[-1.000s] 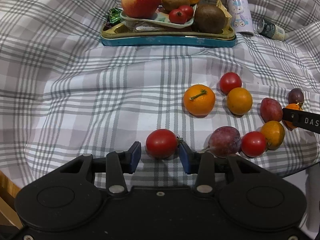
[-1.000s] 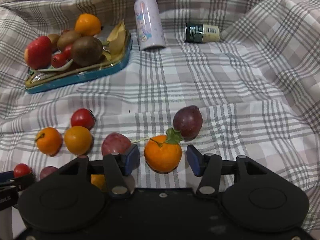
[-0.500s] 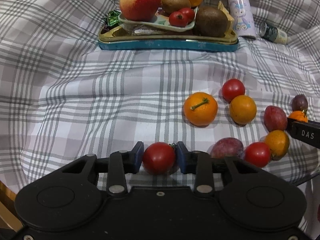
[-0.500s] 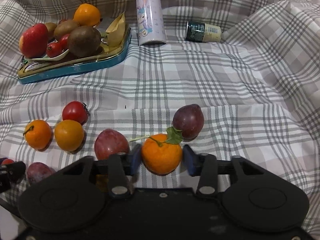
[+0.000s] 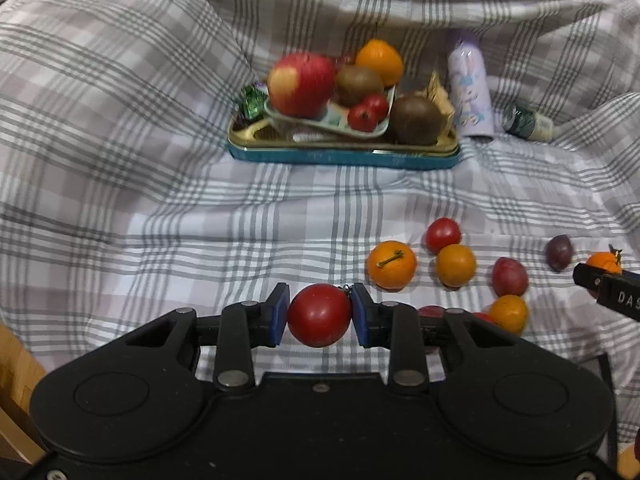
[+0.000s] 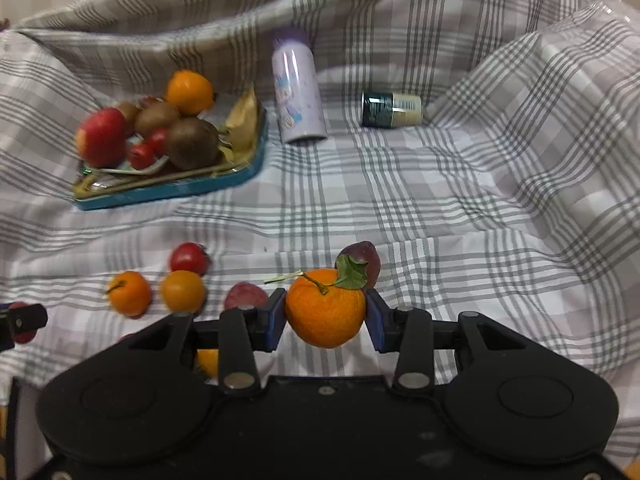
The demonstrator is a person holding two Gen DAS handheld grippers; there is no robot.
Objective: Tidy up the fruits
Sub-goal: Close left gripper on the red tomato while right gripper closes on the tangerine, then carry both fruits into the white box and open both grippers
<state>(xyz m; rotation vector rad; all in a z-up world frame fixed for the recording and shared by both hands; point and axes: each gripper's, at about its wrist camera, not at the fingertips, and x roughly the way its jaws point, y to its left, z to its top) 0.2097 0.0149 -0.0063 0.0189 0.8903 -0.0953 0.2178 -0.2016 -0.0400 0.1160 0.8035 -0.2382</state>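
Note:
My left gripper [image 5: 319,314] is shut on a red tomato [image 5: 319,315] and holds it above the plaid cloth. My right gripper [image 6: 326,315] is shut on an orange mandarin with a green leaf [image 6: 325,307], lifted off the cloth; it shows at the right edge of the left wrist view [image 5: 604,261]. Loose fruit lies on the cloth: a stemmed mandarin [image 5: 391,265], an orange [image 5: 455,265], a tomato [image 5: 443,235], plums [image 5: 509,277] [image 6: 362,258]. A blue-rimmed tray [image 5: 344,157] at the back holds an apple [image 5: 301,84], kiwis and an orange.
A lilac bottle [image 6: 298,92] stands right of the tray, and a small dark jar [image 6: 391,109] lies on its side further right. The cloth rises in folds at the back and right. A wooden edge [image 5: 16,364] shows at lower left.
Both grippers closed on their fruit, the left on the tomato, the right on the mandarin, and lifted them off the cloth. Both views have risen and pulled back.

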